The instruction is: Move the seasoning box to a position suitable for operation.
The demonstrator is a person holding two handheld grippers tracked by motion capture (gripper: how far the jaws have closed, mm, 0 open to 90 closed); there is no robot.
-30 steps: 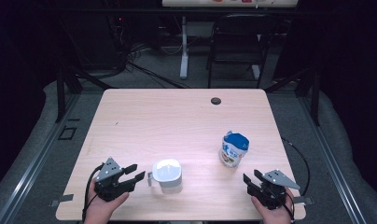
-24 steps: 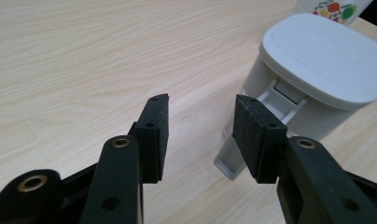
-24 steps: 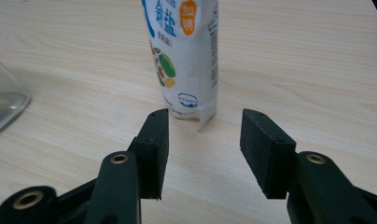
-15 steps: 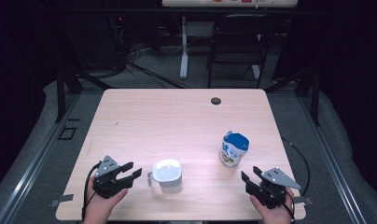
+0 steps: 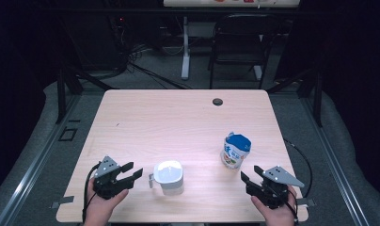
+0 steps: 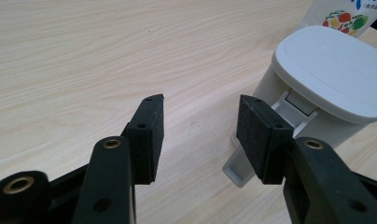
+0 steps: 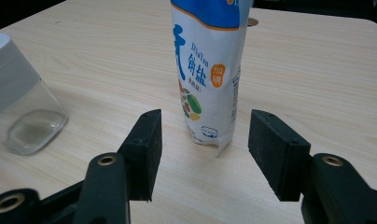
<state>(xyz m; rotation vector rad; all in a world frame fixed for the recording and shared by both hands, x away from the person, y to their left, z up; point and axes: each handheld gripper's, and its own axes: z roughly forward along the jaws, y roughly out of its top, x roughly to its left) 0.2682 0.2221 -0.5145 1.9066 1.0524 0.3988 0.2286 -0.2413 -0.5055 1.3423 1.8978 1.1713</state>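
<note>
the clear lidded jar with a white squared plastic lid (image 5: 168, 176) stood upright near the front edge of the pale wooden table (image 5: 178, 122), left of centre. the white and blue salt pouch with printed fruit (image 5: 235, 149) stood upright to its right, well apart from it.

compared with the view half a second earlier, the left gripper (image 5: 127, 175) had shifted only slightly, its jaws now pointing at the jar's side; both containers lay unmoved. judgement: the work had not got past the approach, with no contact made.

in the left gripper view the left gripper (image 6: 198, 135) stood wide, holding nothing, its right pad just beside the white latch tab (image 6: 240, 163) on the jar (image 6: 329, 88). whether they touched could not be told.

the right gripper (image 5: 248, 181) sat low near the table's front right corner, aimed up-table at the pouch. in the right gripper view the right gripper (image 7: 203, 149) was likewise wide and empty, the pouch (image 7: 209, 70) framed between its pads but farther off.

both hands gripped the tools from below the table edge, with the left hand (image 5: 103, 207) and the right hand (image 5: 275, 214) level.
</note>
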